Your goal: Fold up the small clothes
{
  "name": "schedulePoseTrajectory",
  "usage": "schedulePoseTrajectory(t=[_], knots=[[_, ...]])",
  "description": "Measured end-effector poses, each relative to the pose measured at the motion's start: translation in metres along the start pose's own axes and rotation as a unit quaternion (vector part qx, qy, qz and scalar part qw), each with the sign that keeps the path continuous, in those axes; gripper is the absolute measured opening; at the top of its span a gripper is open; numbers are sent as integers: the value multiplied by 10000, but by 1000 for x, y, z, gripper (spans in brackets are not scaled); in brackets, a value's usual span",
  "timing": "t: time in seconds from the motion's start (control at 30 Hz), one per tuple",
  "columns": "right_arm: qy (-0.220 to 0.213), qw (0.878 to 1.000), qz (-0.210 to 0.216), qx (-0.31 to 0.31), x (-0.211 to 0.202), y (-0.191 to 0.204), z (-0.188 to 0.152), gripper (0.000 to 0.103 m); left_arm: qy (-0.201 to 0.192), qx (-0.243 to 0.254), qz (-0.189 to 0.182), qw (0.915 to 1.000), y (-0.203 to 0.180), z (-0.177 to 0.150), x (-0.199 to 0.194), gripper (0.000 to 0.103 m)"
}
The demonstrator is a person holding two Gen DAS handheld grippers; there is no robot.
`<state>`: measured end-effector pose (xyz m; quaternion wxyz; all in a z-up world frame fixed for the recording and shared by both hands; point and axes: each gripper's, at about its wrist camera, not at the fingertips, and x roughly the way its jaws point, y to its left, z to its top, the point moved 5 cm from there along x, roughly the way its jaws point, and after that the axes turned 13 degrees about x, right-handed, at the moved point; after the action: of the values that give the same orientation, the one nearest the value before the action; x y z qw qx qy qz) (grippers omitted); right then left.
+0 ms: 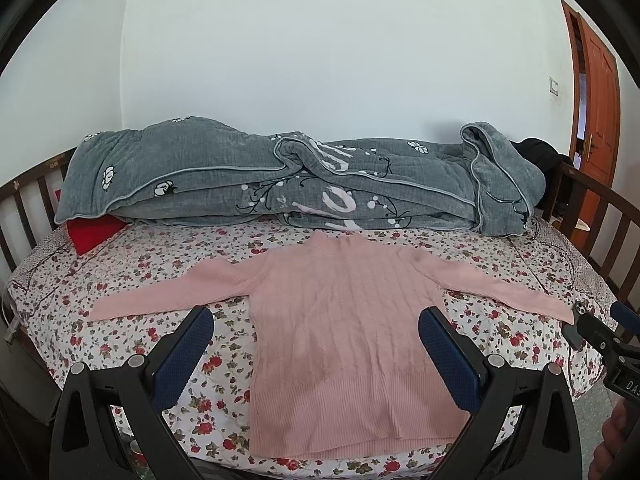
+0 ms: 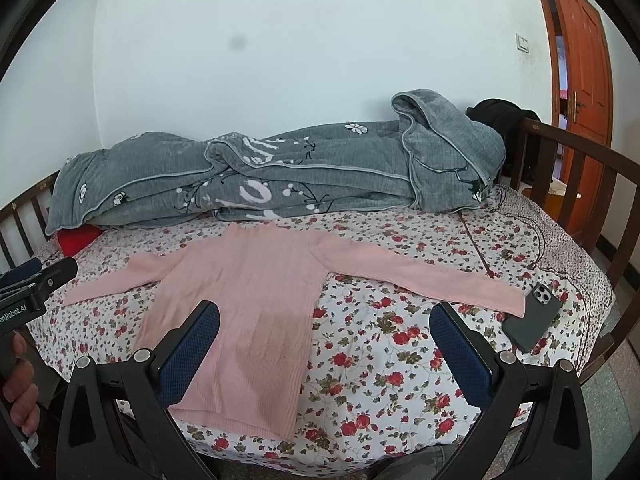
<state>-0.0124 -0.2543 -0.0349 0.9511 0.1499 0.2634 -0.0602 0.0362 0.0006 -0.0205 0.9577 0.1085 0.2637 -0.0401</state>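
Observation:
A pink ribbed sweater lies flat on the floral bed sheet, neck toward the wall, both sleeves spread out sideways. It also shows in the right wrist view. My left gripper is open and empty, held above the sweater's lower body. My right gripper is open and empty, above the sweater's right hem side and the bare sheet. The right gripper also shows at the right edge of the left wrist view, near the right sleeve's cuff.
A rumpled grey quilt lies along the wall behind the sweater. A red item pokes out under its left end. A dark phone lies by the right cuff. Wooden bed rails run at both sides. An orange door stands at the right.

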Motion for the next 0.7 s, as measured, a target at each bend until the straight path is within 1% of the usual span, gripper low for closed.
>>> schedulePoseTrajectory(t=[0.7], knots=[[-47,10000,15,-36,-4,4,1,103,-51,-36,-17,10000,1,4,-5,103]])
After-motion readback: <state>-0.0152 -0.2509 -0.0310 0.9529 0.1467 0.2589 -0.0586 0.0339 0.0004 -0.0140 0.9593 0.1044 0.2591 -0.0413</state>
